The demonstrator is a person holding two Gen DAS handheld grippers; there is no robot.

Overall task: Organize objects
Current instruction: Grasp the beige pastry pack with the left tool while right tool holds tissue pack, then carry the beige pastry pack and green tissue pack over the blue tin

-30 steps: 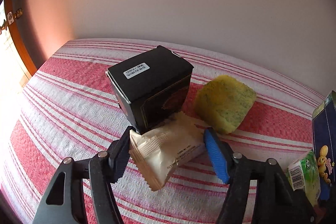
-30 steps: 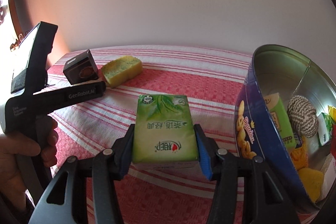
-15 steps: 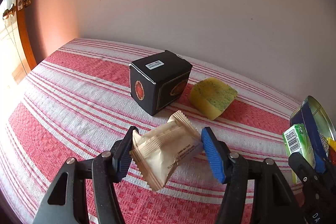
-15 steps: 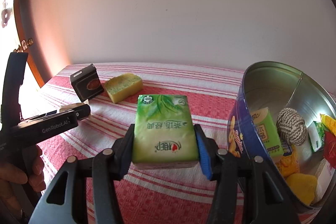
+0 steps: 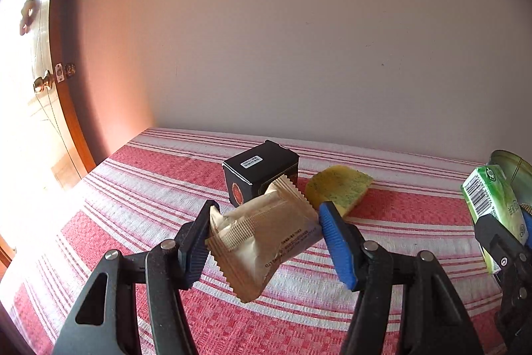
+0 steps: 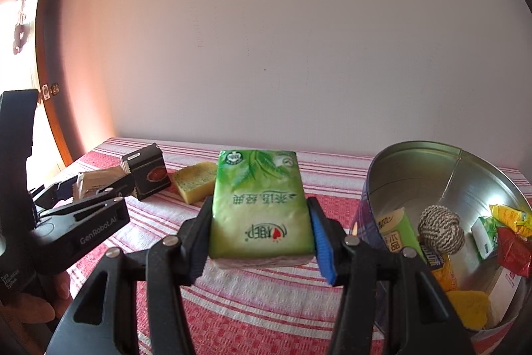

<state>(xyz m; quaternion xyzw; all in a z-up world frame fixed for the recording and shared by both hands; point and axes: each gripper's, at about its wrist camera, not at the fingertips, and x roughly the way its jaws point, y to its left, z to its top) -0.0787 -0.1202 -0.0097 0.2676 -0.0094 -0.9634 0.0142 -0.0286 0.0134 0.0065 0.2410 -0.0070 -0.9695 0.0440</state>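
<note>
My left gripper [image 5: 266, 232] is shut on a beige snack packet [image 5: 262, 235] and holds it above the striped cloth. My right gripper [image 6: 261, 235] is shut on a green tissue pack [image 6: 261, 205], also raised; that pack shows at the right edge of the left wrist view [image 5: 495, 198]. A round metal tin [image 6: 432, 168] stands to the right of the tissue pack and holds several items. A black box [image 5: 261, 170] and a yellow sponge [image 5: 337, 187] lie on the cloth behind the packet.
The table wears a red and white striped cloth [image 5: 133, 198] and ends at a pale wall [image 5: 299, 39]. A wooden door frame [image 5: 63, 82] stands at the left. The left gripper body [image 6: 76, 222] shows in the right wrist view.
Both grippers have risen and pulled back with their loads. The black box and sponge look farther off, and the tin now shows more of its inside.
</note>
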